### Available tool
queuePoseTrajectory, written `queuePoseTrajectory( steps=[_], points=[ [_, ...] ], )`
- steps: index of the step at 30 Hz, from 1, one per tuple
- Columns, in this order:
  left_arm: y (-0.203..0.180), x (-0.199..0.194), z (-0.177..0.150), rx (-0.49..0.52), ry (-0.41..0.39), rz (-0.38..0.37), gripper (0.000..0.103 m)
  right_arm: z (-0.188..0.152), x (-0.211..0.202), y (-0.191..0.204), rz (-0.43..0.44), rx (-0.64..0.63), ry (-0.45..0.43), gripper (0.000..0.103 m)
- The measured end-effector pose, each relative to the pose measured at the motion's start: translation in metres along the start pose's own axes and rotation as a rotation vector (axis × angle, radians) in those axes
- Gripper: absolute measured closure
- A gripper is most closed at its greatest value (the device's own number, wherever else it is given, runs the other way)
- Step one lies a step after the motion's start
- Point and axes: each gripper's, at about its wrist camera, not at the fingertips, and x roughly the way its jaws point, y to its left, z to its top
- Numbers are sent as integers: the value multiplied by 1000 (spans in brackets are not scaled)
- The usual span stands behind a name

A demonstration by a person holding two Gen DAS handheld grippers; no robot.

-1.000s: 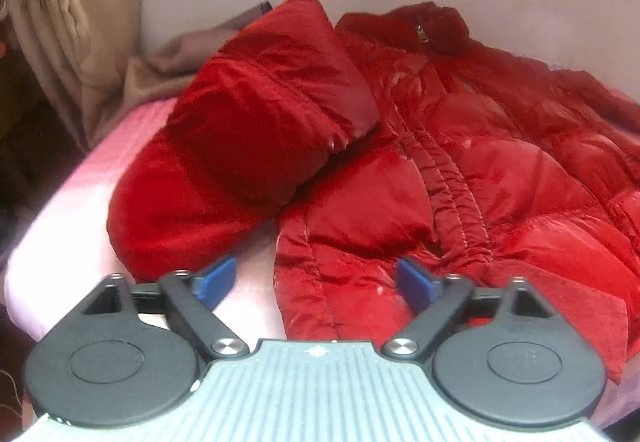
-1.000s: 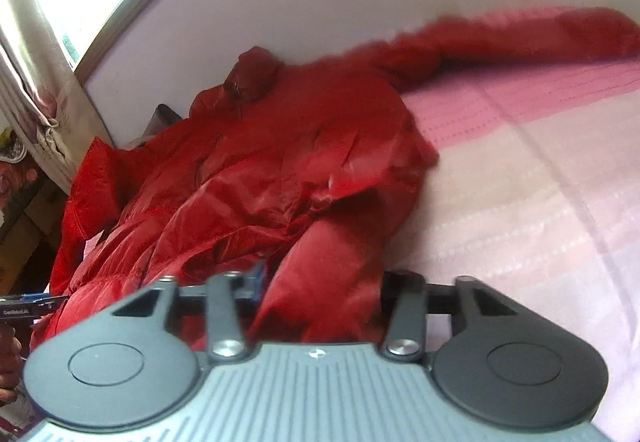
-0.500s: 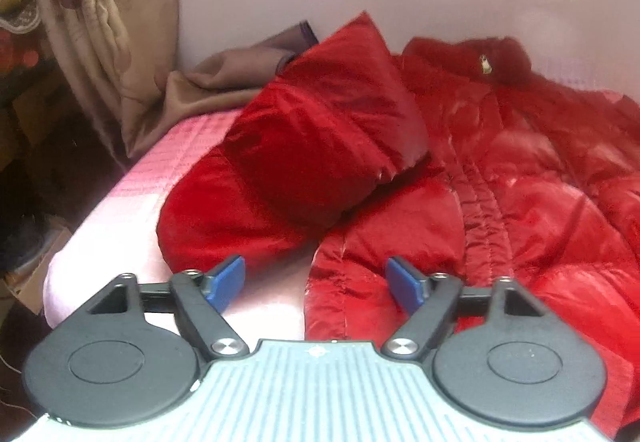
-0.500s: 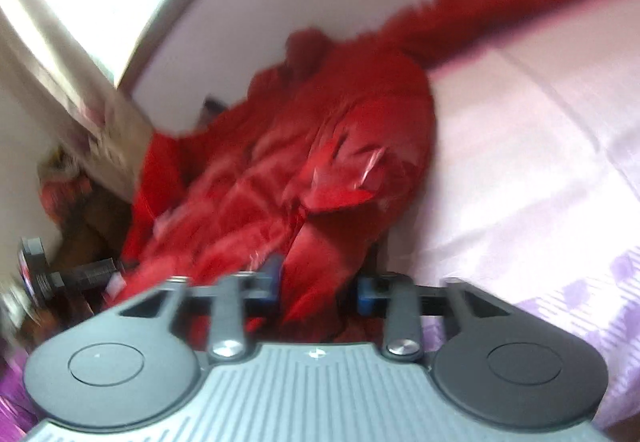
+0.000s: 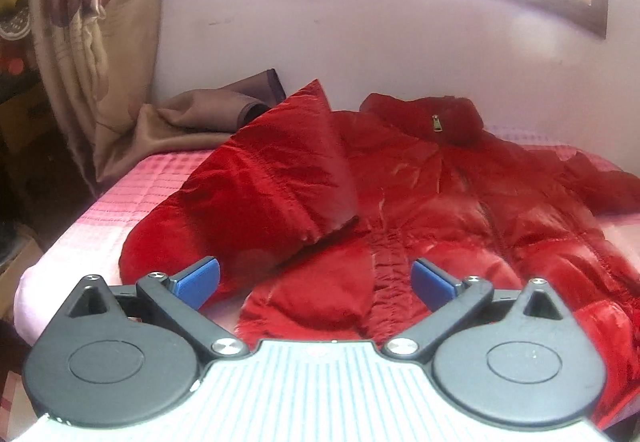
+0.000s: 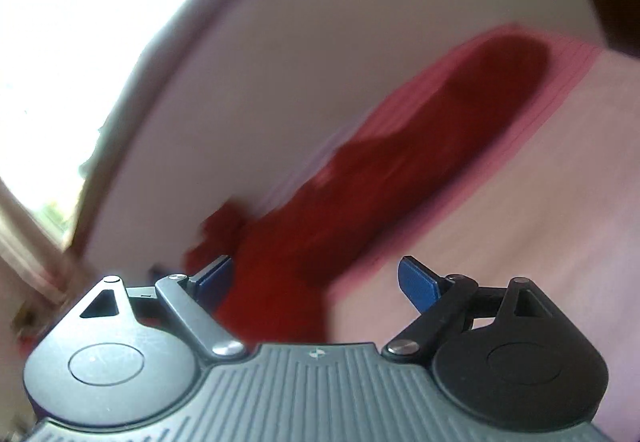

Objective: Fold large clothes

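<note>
A red puffer jacket (image 5: 460,210) lies front up on the pink bedspread (image 5: 132,194), its left sleeve (image 5: 256,202) folded over the chest and a brass zipper pull at the collar. My left gripper (image 5: 316,284) is open and empty, just above the jacket's bottom hem. In the blurred right wrist view the jacket's other sleeve (image 6: 420,146) stretches away along the wall. My right gripper (image 6: 316,280) is open and empty above the jacket's side.
A brown cloth (image 5: 200,114) lies at the bed's far left corner by the wall. A patterned curtain (image 5: 92,22) hangs at the left. The bed's edge (image 5: 28,282) drops off at the left. A bright window (image 6: 80,42) sits above the wall.
My right gripper was shut on the jacket's edge; it has let go, opened and swung up and right. My left gripper has pulled back and tilted up, still open.
</note>
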Motion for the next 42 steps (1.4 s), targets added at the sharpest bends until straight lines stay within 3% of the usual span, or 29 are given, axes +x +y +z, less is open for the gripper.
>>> queuePoseTrajectory(
  steps=[3,6,10,14,15,16,17,18,20,23,29,34,38,42],
  points=[
    [-7,2,4,20,2,11,2,34,34,-26,-110,39,-31,13],
    [-10,6,7,27,9,31,1,71,62,-66,-215,168,-102,13],
    [-13,15,12,27,31,54,1,102,85,-106,-261,297,-161,14],
    [-16,26,14,7,53,59,1,120,103,-115,-269,244,-197,15],
    [-17,29,14,3,57,61,1,125,110,-111,-293,201,-184,33],
    [-18,30,14,2,61,62,1,128,117,-108,-333,154,-158,74],
    [-19,32,14,6,64,61,1,131,122,-109,-357,134,-116,90],
    [-21,32,13,15,63,59,1,132,120,-116,-340,153,-84,92],
    [-24,30,13,35,53,60,1,132,114,-110,-301,129,-109,92],
    [-27,28,13,51,42,47,1,137,101,-71,-136,80,-173,92],
    [-25,18,8,19,24,13,1,124,92,69,182,-96,-181,92],
    [-15,7,4,8,-2,1,1,79,119,179,393,-181,-89,92],
    [1,0,0,-23,-13,-15,0,24,163,230,442,-211,46,92],
    [20,-1,-7,-62,-4,-21,0,-47,210,255,414,-246,192,92]
  ],
)
